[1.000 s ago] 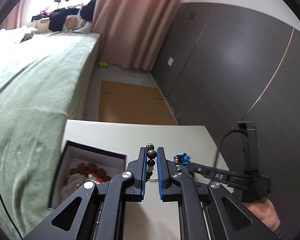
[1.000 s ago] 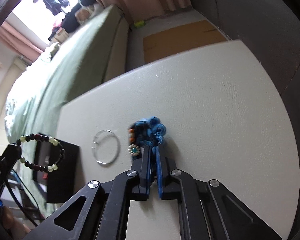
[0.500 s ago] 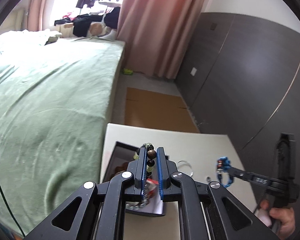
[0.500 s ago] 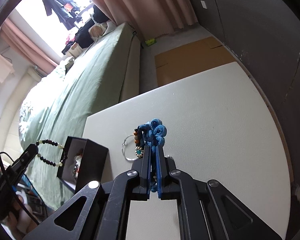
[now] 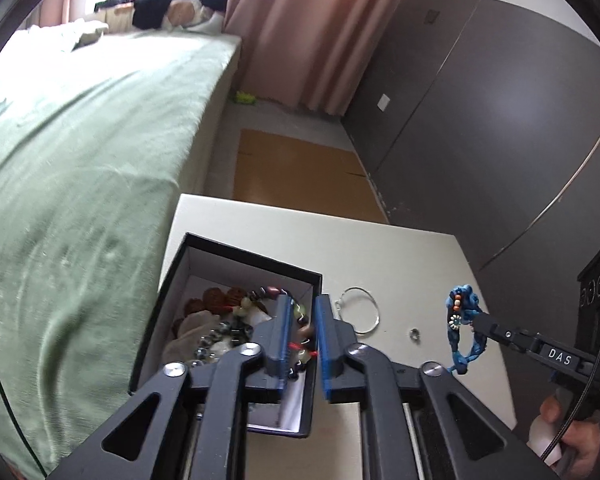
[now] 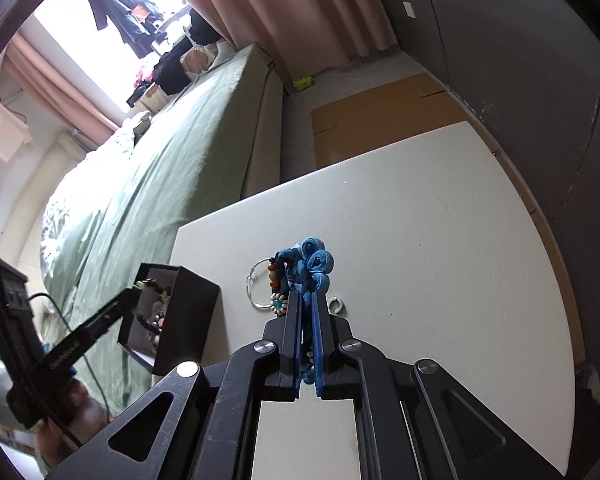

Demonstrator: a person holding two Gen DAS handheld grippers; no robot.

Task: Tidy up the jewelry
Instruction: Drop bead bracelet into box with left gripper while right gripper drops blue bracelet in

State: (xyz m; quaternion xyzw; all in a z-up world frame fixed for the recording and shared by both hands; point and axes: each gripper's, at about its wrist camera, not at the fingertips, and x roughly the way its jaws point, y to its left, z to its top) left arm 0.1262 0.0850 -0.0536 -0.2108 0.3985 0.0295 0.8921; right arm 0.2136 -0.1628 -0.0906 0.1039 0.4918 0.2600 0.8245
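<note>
A black jewelry box (image 5: 180, 280) with a white lining holds several beaded pieces on the white table (image 5: 400, 252); it also shows in the right wrist view (image 6: 188, 308). My left gripper (image 5: 300, 308) hangs over the box's right side with its jaws parted, and the dark-and-pale beaded bracelet (image 5: 304, 332) sits loose between them, dropping into the box. My right gripper (image 6: 306, 296) is shut on a blue knotted bracelet (image 6: 312, 264) and holds it above the table, right of the box; the blue bracelet also shows in the left wrist view (image 5: 462, 328).
A thin silver bangle (image 5: 360, 316) and a small silver ring (image 5: 414, 334) lie on the table between the box and the blue bracelet. A green bed (image 5: 80, 140) runs along the table's left edge. A dark wall panel (image 5: 500, 120) stands on the right.
My left gripper came down over the box and opened, releasing the beaded bracelet. My right gripper lifted the blue bracelet off the table.
</note>
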